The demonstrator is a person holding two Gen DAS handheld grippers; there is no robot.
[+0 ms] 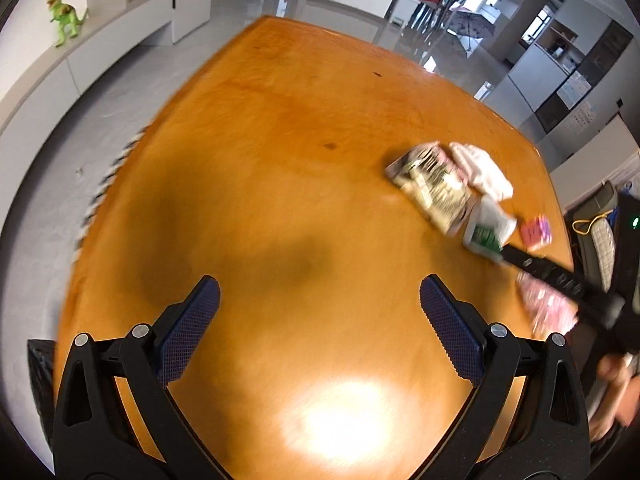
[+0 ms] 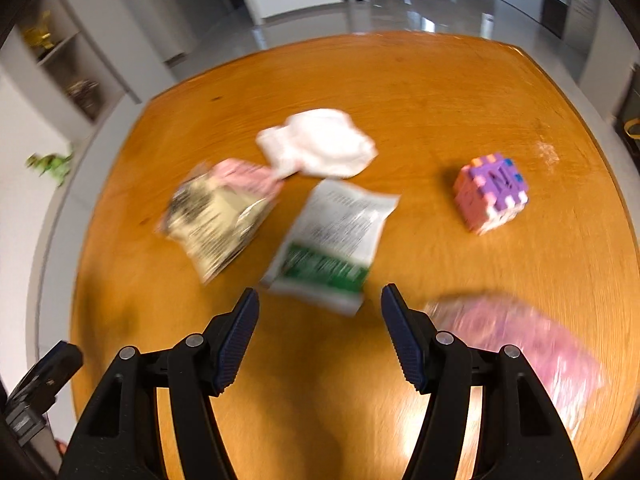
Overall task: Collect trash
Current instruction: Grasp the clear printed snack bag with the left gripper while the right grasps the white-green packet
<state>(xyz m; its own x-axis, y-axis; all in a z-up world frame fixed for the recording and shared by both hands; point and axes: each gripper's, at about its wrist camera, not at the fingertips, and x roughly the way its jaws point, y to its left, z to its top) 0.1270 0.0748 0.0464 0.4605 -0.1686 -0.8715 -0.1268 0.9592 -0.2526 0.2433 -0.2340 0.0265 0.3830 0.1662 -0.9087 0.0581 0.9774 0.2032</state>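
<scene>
Both jaws gape empty: right hand-held gripper (image 2: pixel 320 304) above the green-white packet (image 2: pixel 334 246) at twelve o'clock; left hand-held gripper (image 1: pixel 320 296) over bare table (image 1: pixel 280 140).

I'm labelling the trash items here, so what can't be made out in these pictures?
- Print on the green-and-white packet: motion blur, right wrist view.
- Pink wrapper: blurred, partly behind the right tool.
- Beige packet: smeared in the left wrist view.
- No bin shows in either view.

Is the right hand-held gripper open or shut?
Open. The right hand-held gripper has its fingers spread wide with nothing between them, above the green-and-white wrapper.
</scene>
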